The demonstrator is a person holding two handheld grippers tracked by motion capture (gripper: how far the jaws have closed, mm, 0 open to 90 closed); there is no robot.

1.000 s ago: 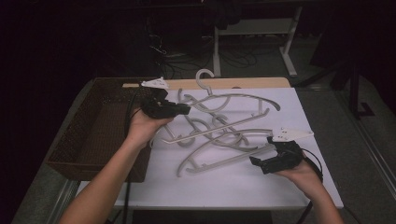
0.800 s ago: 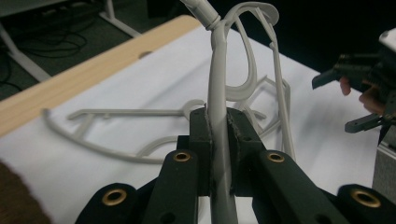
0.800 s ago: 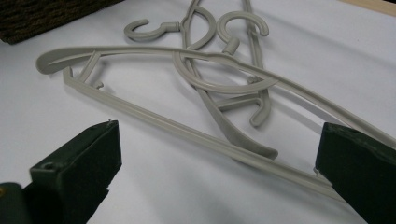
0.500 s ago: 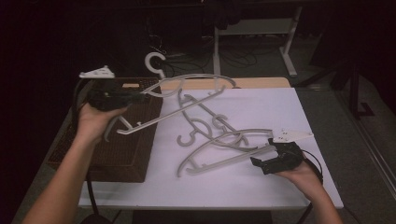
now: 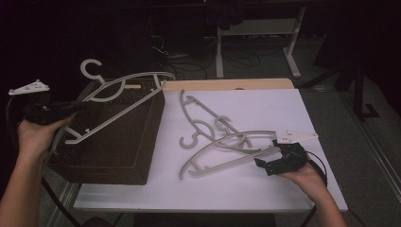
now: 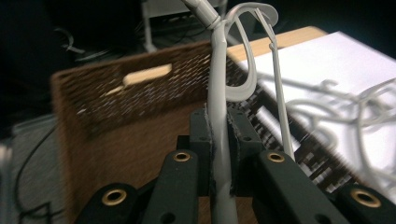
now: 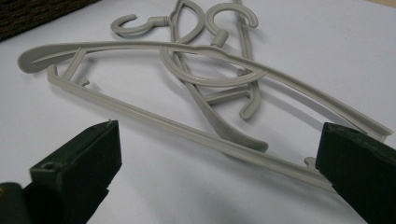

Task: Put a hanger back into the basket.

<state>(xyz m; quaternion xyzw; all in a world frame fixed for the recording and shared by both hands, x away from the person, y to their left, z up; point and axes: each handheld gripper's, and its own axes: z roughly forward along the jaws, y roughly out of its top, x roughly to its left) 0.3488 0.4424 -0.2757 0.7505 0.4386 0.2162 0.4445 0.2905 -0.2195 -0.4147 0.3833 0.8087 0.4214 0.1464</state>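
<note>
Hanger (image 5: 124, 97) clamped in left gripper (image 5: 71, 108) jaws, above basket (image 5: 127, 156) at counter's left edge. Lower level, release inside walls. Right gripper (image 5: 265, 164) jaws wide, empty, near remaining hangers (image 5: 222, 142).

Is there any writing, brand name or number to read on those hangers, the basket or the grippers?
None: no readable text anywhere.
Held hanger: plain grey plastic, no marking.
Hangers on the table: no marking.
Woven basket: no label.
Left gripper and right gripper: black jaws with brass-ringed holes, no lettering.
White table cover: blank.
</note>
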